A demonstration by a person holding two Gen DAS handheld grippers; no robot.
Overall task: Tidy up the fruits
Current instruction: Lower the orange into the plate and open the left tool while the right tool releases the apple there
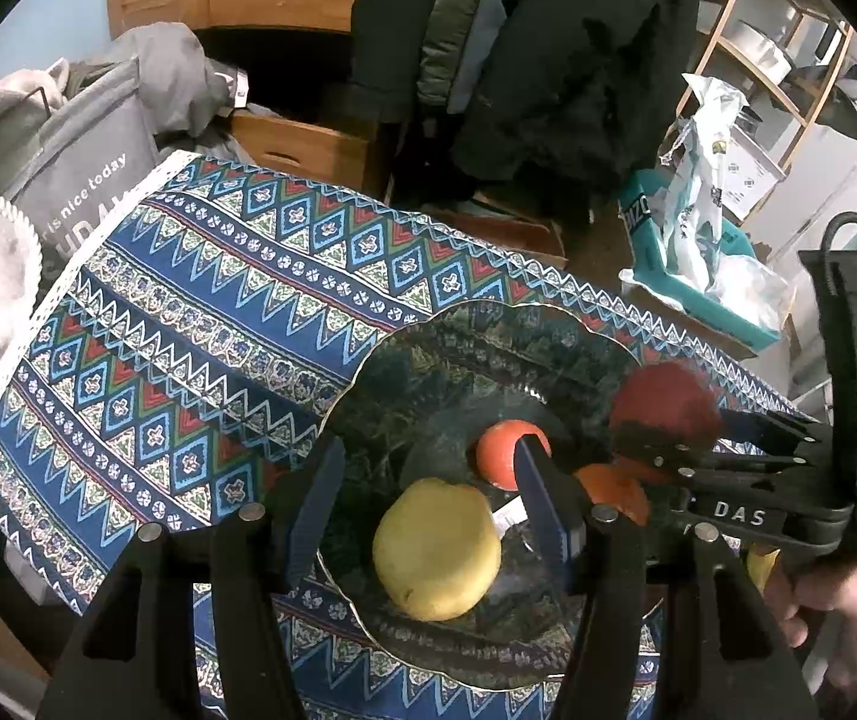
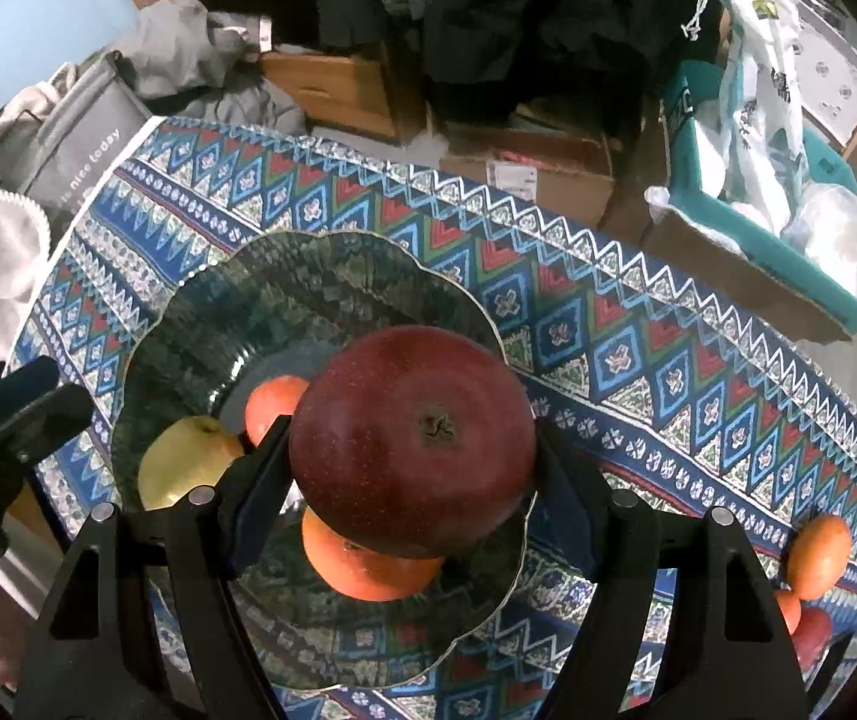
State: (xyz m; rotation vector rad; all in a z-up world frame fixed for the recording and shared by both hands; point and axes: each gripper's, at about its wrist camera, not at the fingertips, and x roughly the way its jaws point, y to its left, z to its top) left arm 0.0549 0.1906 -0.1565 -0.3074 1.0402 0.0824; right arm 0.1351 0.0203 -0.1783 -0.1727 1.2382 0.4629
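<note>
A dark green scalloped plate (image 1: pixel 428 360) (image 2: pixel 284 294) sits on the patterned tablecloth. In it lie a yellow apple (image 1: pixel 436 549) (image 2: pixel 185 459) and two orange fruits (image 1: pixel 503 459) (image 2: pixel 368 570). My right gripper (image 2: pixel 413 483) is shut on a dark red apple (image 2: pixel 413 441) and holds it above the plate; the apple also shows in the left wrist view (image 1: pixel 662 399). My left gripper (image 1: pixel 428 510) is open over the plate, its fingers either side of the yellow apple, not touching it.
More orange and red fruit (image 2: pixel 818 555) lies on the cloth at the right edge. A grey bag (image 1: pixel 68 174), cardboard boxes (image 2: pixel 524 174) and a teal box (image 2: pixel 788 228) stand beyond the table. The blue patterned cloth (image 1: pixel 188 330) spreads left of the plate.
</note>
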